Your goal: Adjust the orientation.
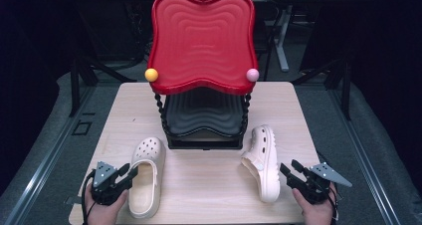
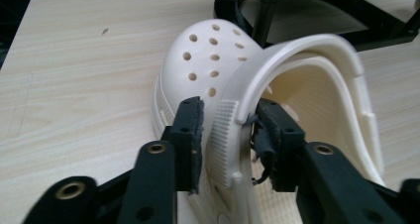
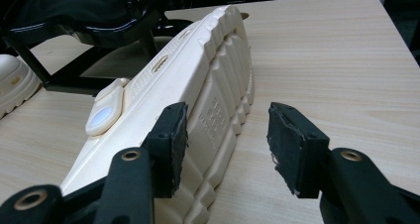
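Two cream clogs lie on the wooden table. The left clog [image 1: 147, 180] stands upright with its holed toe toward the rack. My left gripper [image 1: 130, 172] straddles its side wall near the ribbed strap [image 2: 222, 135]. The jaws are open: one pad is inside the shoe and the other just off the outside. The right clog [image 1: 263, 155] lies on its side, its ridged sole [image 3: 218, 85] facing my right gripper [image 1: 289, 166]. That gripper is open, close to the heel end, with nothing pressed between its pads [image 3: 292, 144].
A two-tier rack stands at the middle back of the table [image 1: 209, 180], with a red wavy tray [image 1: 201, 36] on top and a black tray [image 1: 204, 113] below. The rack's black base [image 1: 204, 144] lies between the two clog toes. Dark floor surrounds the table.
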The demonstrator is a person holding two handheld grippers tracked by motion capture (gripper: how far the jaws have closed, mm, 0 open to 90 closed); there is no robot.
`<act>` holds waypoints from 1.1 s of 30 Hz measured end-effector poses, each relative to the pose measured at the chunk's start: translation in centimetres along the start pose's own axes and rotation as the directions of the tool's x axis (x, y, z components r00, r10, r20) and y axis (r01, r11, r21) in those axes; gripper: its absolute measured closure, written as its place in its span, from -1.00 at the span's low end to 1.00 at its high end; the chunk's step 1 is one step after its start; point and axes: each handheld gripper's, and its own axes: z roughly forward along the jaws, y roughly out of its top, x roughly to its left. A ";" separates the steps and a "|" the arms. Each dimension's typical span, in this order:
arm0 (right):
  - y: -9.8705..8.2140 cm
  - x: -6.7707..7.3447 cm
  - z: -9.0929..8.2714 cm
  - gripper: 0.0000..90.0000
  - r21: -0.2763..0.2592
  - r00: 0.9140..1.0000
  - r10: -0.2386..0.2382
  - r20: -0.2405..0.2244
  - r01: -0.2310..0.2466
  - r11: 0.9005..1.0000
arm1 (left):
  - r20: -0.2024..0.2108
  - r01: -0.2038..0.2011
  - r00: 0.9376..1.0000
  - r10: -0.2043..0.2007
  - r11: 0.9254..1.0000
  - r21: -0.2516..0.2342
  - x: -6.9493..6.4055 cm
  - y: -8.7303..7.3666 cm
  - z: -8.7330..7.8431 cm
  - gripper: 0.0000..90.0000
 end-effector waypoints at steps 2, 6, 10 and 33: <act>0.0 0.0 0.1 0.09 0.001 1.000 -0.007 -0.001 0.007 1.000 | 0.005 0.000 1.000 0.001 0.999 -0.032 -0.1 0.1 -0.2 0.33; 0.0 0.3 0.4 0.09 0.009 1.000 -0.014 0.003 0.014 1.000 | 0.002 0.013 1.000 -0.013 0.997 -0.078 0.0 0.3 -0.8 0.32; 0.4 0.8 0.0 0.24 0.002 1.000 -0.018 0.000 0.018 1.000 | -0.006 0.033 0.999 -0.033 0.996 -0.082 0.4 0.3 -0.9 0.33; 2.0 4.5 0.3 1.00 0.069 0.971 -0.235 0.035 0.232 0.970 | -0.002 -0.009 1.000 0.009 0.998 -0.057 0.1 0.0 -0.2 0.26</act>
